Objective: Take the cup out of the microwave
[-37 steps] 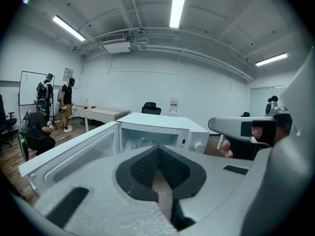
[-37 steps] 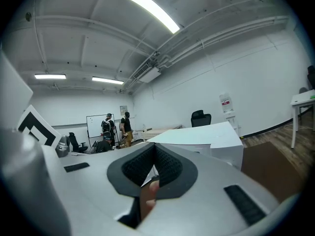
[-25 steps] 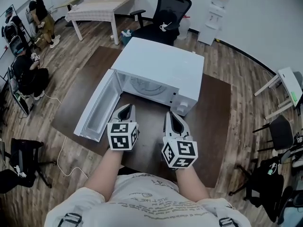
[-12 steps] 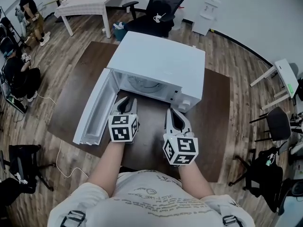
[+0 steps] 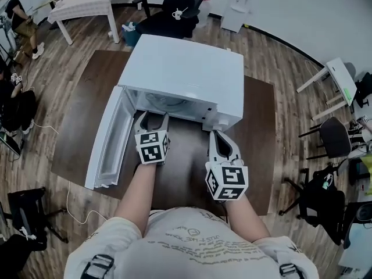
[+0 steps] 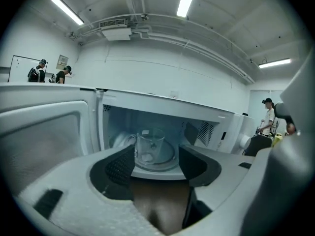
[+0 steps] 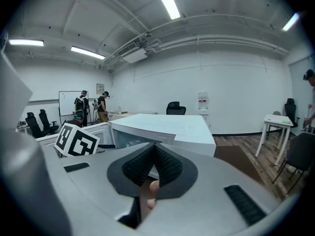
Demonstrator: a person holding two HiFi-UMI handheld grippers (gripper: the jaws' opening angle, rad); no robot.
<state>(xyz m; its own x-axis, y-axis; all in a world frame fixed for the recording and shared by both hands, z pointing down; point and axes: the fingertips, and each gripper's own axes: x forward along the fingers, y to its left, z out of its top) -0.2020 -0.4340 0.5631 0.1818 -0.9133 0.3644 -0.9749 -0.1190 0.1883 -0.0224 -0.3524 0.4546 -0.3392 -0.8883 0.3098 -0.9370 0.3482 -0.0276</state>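
A white microwave (image 5: 186, 68) stands on a dark brown table (image 5: 258, 156), its door (image 5: 104, 147) swung open to the left. Inside, a clear glass cup (image 6: 149, 144) with a handle on its left stands upright on the glass turntable (image 6: 170, 157). My left gripper (image 5: 151, 120) is at the mouth of the oven. Its jaws have just been opening and now stand open, framing the cup, which is still beyond the fingertips, with nothing between them (image 6: 156, 154). My right gripper (image 5: 219, 141) hovers in front of the microwave's control panel, shut and empty (image 7: 154, 149).
A black office chair (image 5: 174, 13) and a white desk (image 5: 87, 2) stand behind the microwave. A small white side table (image 5: 340, 83) and dark chairs (image 5: 328, 135) are at the right. People (image 5: 17, 10) are at the far left. A cable (image 5: 70, 196) lies on the wooden floor.
My left gripper has moved forward and down to the oven's opening, and its jaws have parted from shut to open. The right gripper has shifted a little.
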